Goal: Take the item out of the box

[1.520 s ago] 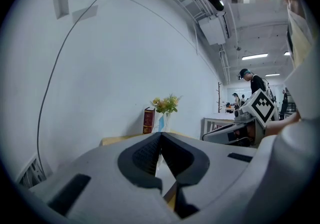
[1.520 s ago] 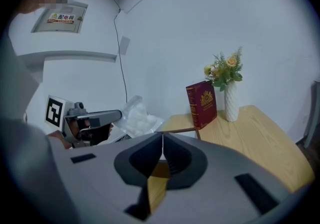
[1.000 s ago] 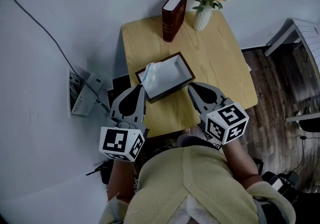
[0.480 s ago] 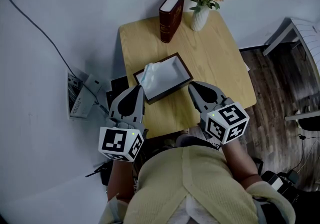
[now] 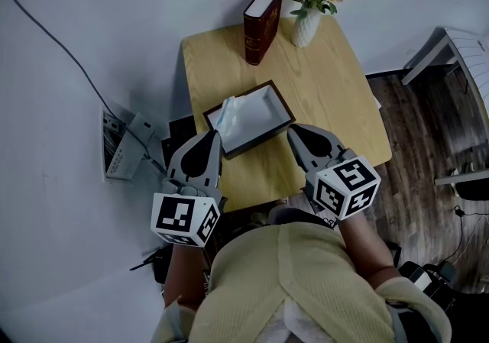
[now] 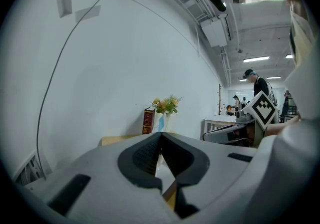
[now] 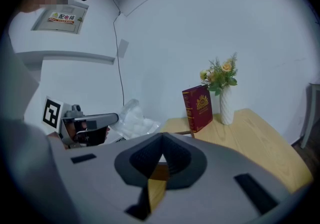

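A shallow box with a dark brown rim (image 5: 284, 105) lies on the wooden table (image 5: 336, 97). Inside it is a white item in crinkled clear plastic (image 5: 243, 116), bulging at the box's left end; the same plastic (image 7: 132, 118) shows in the right gripper view. My left gripper (image 5: 216, 134) hovers just off the box's near left corner, with its jaws shut and nothing between them (image 6: 161, 134). At the box's near right corner my right gripper (image 5: 291, 132) is also shut and empty (image 7: 161, 135). Neither gripper touches the box.
A dark red book (image 5: 258, 14) stands upright at the table's far edge, beside a white vase of flowers (image 5: 308, 24). A wall socket panel (image 5: 118, 147) with a cable is to the left. White furniture (image 5: 458, 51) stands on the wood floor to the right.
The table and box sit slightly higher and further left in the head view than a second ago. Both grippers keep their places and stay shut.
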`<state>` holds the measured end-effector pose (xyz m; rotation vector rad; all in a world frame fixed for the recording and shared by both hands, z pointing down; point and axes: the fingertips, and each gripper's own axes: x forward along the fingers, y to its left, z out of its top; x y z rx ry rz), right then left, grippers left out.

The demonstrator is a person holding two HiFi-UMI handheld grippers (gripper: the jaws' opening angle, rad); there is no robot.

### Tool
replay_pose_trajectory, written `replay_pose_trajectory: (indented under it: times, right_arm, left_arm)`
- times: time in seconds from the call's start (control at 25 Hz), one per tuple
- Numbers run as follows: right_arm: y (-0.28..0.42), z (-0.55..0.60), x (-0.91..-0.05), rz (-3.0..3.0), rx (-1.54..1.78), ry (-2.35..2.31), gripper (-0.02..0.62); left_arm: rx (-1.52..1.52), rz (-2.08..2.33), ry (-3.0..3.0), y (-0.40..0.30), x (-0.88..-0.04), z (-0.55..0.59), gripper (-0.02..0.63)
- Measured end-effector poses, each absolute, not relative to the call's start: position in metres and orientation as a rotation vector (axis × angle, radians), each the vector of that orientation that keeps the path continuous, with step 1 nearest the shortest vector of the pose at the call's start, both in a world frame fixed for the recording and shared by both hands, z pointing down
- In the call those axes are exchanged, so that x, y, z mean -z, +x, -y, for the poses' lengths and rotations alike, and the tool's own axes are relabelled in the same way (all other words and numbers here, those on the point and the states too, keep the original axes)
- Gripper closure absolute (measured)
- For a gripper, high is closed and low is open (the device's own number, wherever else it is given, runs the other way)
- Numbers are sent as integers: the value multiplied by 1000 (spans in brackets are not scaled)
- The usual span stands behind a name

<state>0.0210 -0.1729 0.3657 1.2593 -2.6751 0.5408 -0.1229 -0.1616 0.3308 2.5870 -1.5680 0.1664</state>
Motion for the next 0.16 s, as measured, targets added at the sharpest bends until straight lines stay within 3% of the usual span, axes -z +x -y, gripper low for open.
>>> replay_pose_trajectory:
  times: [0.16]
  right_arm:
    - [22,173,-366,2672,-542,1261,568]
  left_arm:
    - [-164,1566,2590,-122,-330,162,584]
